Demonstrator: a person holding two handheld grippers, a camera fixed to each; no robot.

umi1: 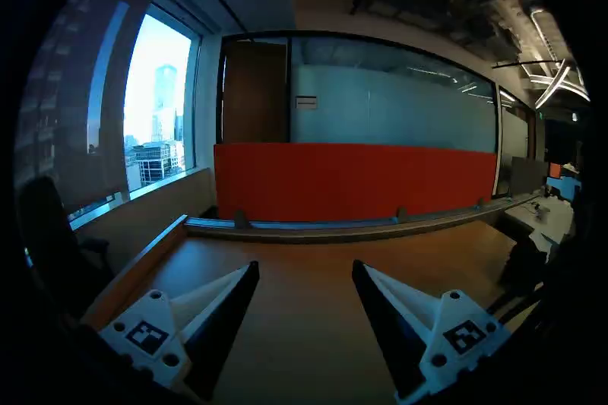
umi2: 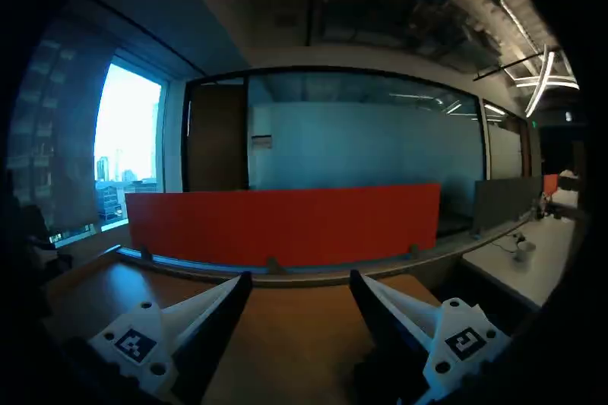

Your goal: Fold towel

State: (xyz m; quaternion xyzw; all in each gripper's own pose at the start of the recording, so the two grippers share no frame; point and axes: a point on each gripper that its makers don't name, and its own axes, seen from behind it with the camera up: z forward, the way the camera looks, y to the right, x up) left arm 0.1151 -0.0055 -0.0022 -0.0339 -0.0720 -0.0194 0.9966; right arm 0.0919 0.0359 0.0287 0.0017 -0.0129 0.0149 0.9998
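Observation:
My left gripper (umi1: 305, 270) is open above a bare wooden desk (umi1: 304, 306), its two white fingers with black inner pads spread wide and nothing between them. In the right gripper view my right gripper (umi2: 299, 279) is open too, held over the same kind of wooden desktop (umi2: 296, 344) with an empty gap between its fingers. I see no towel on the stretch of desk ahead of either gripper.
A red divider panel (umi1: 349, 181) stands along the desk's far edge, with a glass wall behind it. A window (umi1: 156, 120) lies to the left, with a dark chair (umi1: 53, 245) below it. A white desk (umi2: 532, 257) with a cup (umi2: 523, 251) is at the right.

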